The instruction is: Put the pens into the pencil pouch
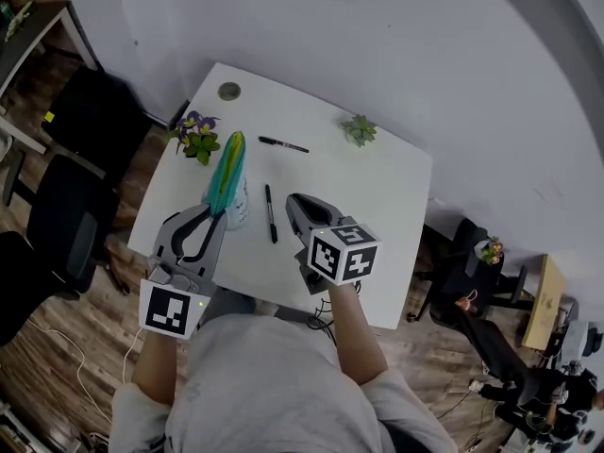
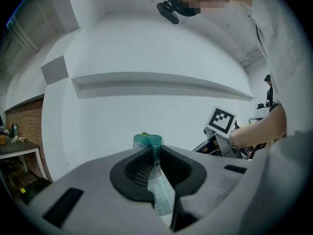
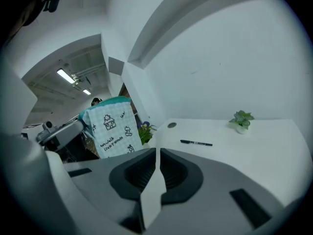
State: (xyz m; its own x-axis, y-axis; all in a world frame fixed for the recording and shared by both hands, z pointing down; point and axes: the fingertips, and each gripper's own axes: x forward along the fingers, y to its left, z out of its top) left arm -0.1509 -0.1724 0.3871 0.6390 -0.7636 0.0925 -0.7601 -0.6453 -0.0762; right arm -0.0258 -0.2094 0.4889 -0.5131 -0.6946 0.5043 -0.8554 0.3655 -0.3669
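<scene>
In the left claw (image 2: 155, 156), the pouch (image 2: 147, 140) shows only its teal edge.

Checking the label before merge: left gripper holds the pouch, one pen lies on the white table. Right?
Wrong count: two pens lie on the white table, the far pen and the near pen, as the head view shows. The left gripper does hold the pouch.
</scene>
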